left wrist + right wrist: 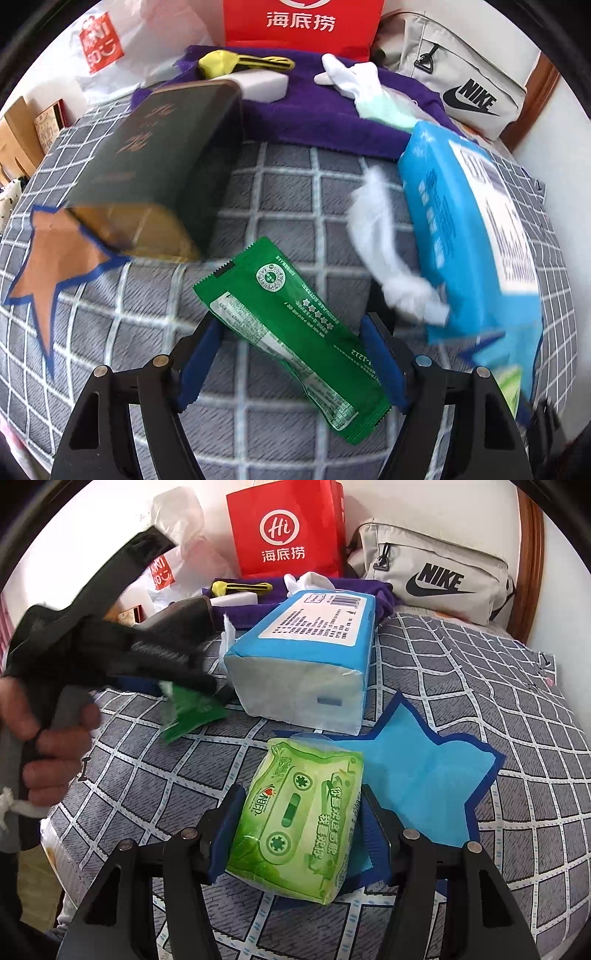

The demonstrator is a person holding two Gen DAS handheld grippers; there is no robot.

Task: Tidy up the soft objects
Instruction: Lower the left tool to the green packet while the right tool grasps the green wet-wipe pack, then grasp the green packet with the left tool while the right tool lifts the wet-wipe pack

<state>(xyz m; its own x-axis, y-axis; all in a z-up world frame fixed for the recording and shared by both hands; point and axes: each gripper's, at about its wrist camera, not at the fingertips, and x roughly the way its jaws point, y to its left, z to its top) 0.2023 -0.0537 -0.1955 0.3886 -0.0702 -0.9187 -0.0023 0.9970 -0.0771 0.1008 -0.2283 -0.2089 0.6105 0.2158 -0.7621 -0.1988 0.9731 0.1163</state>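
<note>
Lying on a grey checked bedcover (280, 184), several soft items are recorded. At far left in the left wrist view a brown star cut-out (55, 258) with a blue edge is seen flat on the cover, and beside it a dark green tin (155, 162) lies on its side, its gold interior facing the camera. A green sachet (291, 332) lies slantwise between the fingers of the left gripper (291, 365); the fingers are apart, with gaps visible on both sides, so nothing is clamped. To the right, crumpled white tissue (391, 258) spills from a blue tissue pack (472, 240). Behind, a purple towel (332, 122) carries a white block (262, 86), a yellow item and white cloth.

In the right wrist view, a hand (40, 746) is seen at left holding the other gripper over the green sachet (192, 712). Centre frame, a light green tissue packet (295, 819) is clamped between the blue pads of the right gripper (299, 834); the packet sits partly over a blue star cut-out (417, 775). The blue tissue pack (306, 657) is noted just behind it. A red paper bag (288, 528) and a grey Nike bag (439, 583) stand at the wall.
</note>
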